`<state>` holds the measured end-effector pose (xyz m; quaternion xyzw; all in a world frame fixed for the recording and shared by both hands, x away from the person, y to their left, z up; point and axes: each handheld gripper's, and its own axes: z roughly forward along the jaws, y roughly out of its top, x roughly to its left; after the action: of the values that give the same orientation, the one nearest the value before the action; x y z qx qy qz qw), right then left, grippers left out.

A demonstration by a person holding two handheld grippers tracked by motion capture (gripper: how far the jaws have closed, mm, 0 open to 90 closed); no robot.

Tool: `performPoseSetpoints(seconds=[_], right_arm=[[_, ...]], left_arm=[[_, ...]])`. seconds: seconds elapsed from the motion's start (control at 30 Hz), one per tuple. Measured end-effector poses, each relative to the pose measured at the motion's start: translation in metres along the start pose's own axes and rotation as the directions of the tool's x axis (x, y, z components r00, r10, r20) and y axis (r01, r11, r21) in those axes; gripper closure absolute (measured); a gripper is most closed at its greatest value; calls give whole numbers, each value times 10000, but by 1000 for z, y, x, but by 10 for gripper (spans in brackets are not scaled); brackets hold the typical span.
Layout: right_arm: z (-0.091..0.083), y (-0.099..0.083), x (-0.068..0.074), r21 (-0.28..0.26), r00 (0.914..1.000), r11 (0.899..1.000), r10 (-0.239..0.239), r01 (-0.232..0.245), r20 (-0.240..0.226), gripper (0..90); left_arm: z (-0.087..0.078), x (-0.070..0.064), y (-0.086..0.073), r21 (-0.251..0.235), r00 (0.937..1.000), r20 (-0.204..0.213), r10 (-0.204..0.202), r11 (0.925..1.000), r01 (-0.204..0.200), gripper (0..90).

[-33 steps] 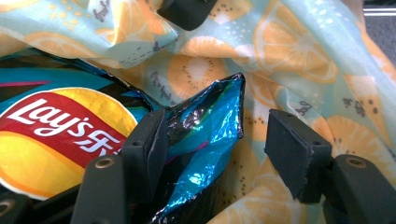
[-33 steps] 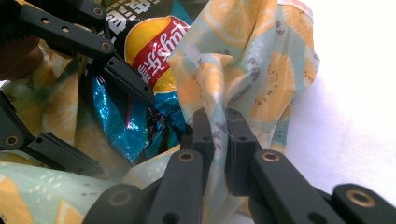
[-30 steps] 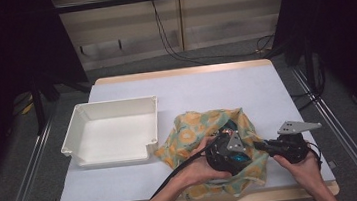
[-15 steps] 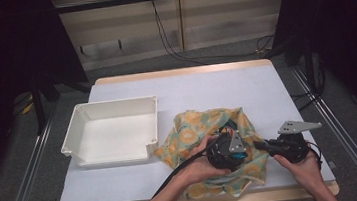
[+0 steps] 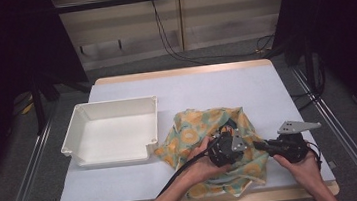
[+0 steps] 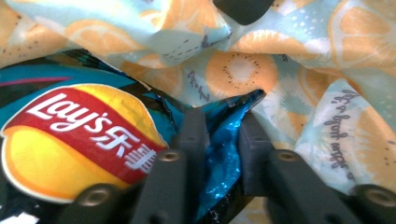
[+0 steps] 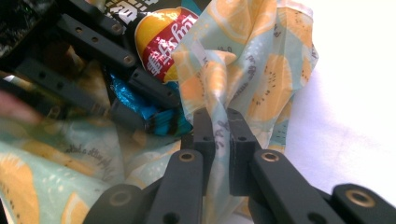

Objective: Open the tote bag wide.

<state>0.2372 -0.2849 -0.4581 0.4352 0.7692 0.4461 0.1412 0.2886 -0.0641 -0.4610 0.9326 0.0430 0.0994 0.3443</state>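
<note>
Left gripper [image 6: 218, 135] pinching chip bag [image 6: 84, 135], cloth [image 6: 299, 79] crowding around, tray [image 5: 112, 132] apart.

A crumpled orange-slice-print cloth bag [image 5: 205, 133] lies on the desk's near right, a blue Lay's chip packet [image 6: 84, 135] nestled inside it.

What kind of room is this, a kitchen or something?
Probably a lab or test room, not a kitchen: a plain white table on a metal frame, loose cables by the wall, dark curtains, and a person's hand-held left gripper working there.
</note>
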Motion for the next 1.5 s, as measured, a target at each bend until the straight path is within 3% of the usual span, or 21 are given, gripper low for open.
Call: performPoseSetpoints(seconds=[0.1,0.2,0.3,0.4,0.47,0.63,0.67,0.7,0.8,0.87,0.93,1.0,1.07,1.1,1.2,1.3,1.33,1.43,1.5], right_arm=[[0,-1,-1,12,10000,10000,28,-28,-18,856],[1,-1,-2,-1,10000,10000,89,-89,-24,856],[2,-1,-2,-86,9999,9999,114,-115,-40,856],[3,-1,-2,-121,9999,9998,163,-164,-50,856],[4,0,-3,-183,9998,9996,211,-211,-1,858],[4,0,-10,-312,9988,9987,413,-405,253,861],[5,-1,-12,-303,9986,9987,430,-421,301,862],[5,-2,-14,-291,9979,9982,535,-525,368,863],[5,-4,-19,-271,9969,9976,645,-633,450,867],[6,-4,-19,-188,9965,9979,626,-617,546,871],[7,-5,-19,-30,9967,9987,515,-514,627,873],[9,-6,-21,96,9961,9985,529,-538,706,879],[9,-7,-22,151,9950,9980,593,-607,801,882],[9,-7,-22,211,9940,9979,594,-616,920,883],[8,-7,-21,163,9941,9985,507,-526,962,864],[3,-3,-16,-92,9966,9994,352,-346,751,760],[1,0,-13,-205,9970,9995,261,-247,724,731],[-6,9,-7,-659,9989,9978,125,-95,460,594],[-8,15,-4,-853,9996,9964,4,20,280,565]], left_arm=[[-3,6,-1,-226,9984,283,-481,9986,487,848],[-11,15,-4,-738,9909,791,-1090,9906,1149,860],[-19,20,-6,-1126,9867,1103,-1191,9849,1314,865],[-31,22,-7,-1605,9810,1302,-1437,9733,1638,868],[-38,23,-8,-1941,9783,1448,-1478,9653,1746,869],[-56,23,-11,-2431,9749,1733,-1398,9532,1799,869],[-61,24,-12,-2716,9726,1782,-1490,9426,1942,870],[-64,25,-13,-2786,9716,1813,-1518,9396,1988,869],[-75,31,-17,-3365,9622,2007,-1840,9095,2441,870],[-81,35,-19,-3501,9598,2096,-1866,9022,2518,871],[-85,38,-20,-3786,9554,2141,-2035,8843,2732,871],[-93,42,-21,-3996,9549,2160,-2038,8739,2768,872],[-99,45,-22,-4253,9485,2308,-2168,8543,2988,873],[-102,45,-22,-4276,9519,2201,-2130,8560,2904,873],[-101,43,-21,-4053,9591,2031,-1972,8747,2657,873],[-96,43,-20,-4038,9560,2120,-2029,8726,2748,873],[-94,43,-19,-3974,9578,2064,-2000,8774,2689,873],[-91,42,-17,-3930,9585,2091,-1935,8809,2636,873],[-89,41,-15,-3862,9601,2067,-1884,8859,2569,873]])
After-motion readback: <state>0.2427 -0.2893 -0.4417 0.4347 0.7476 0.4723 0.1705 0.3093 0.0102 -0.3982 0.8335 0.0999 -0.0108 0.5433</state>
